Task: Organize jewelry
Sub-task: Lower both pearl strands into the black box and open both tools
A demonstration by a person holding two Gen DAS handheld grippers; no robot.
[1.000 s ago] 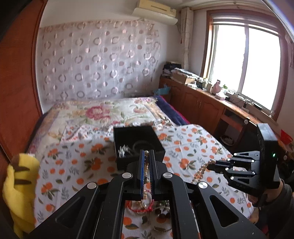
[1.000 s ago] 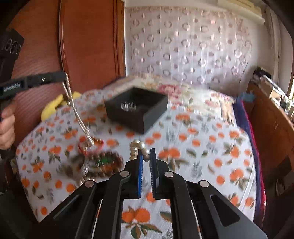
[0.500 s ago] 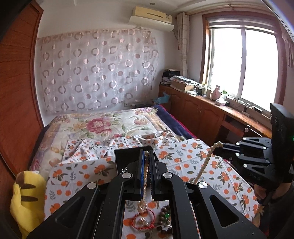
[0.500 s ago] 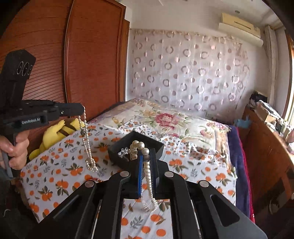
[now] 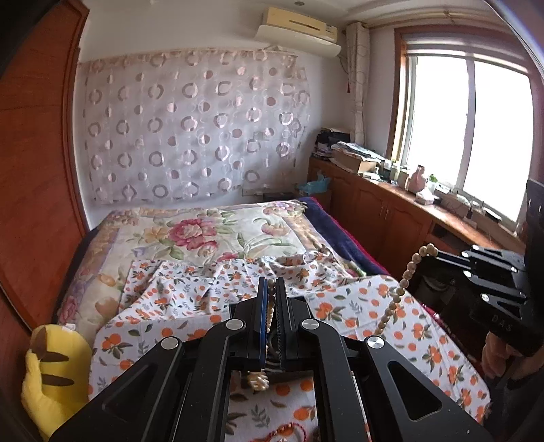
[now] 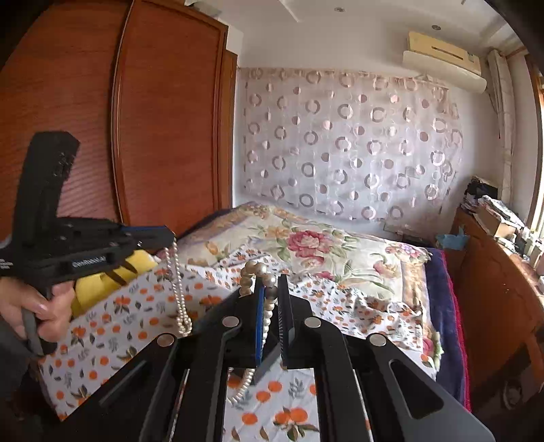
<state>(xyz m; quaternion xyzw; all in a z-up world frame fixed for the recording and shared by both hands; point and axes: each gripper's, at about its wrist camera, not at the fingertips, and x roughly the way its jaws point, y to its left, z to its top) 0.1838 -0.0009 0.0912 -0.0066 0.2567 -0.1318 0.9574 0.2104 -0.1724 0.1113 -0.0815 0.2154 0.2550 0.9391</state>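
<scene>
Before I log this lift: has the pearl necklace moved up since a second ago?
Yes. The pearl necklace, held by both grippers, now hangs higher above the orange-print cloth it nearly touched earlier.

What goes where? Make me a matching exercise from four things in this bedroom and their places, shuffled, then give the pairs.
Things:
1. pearls
2. yellow plush toy
3. air conditioner
4. red bead bracelet

Places:
a. high on the wall above the curtain
b. lying on the orange-print cloth
c. pinched in the left gripper and the right gripper, hanging
d. at the bed's edge beside the wooden wardrobe

Pairs: 1-c, 2-d, 3-a, 4-b
</scene>
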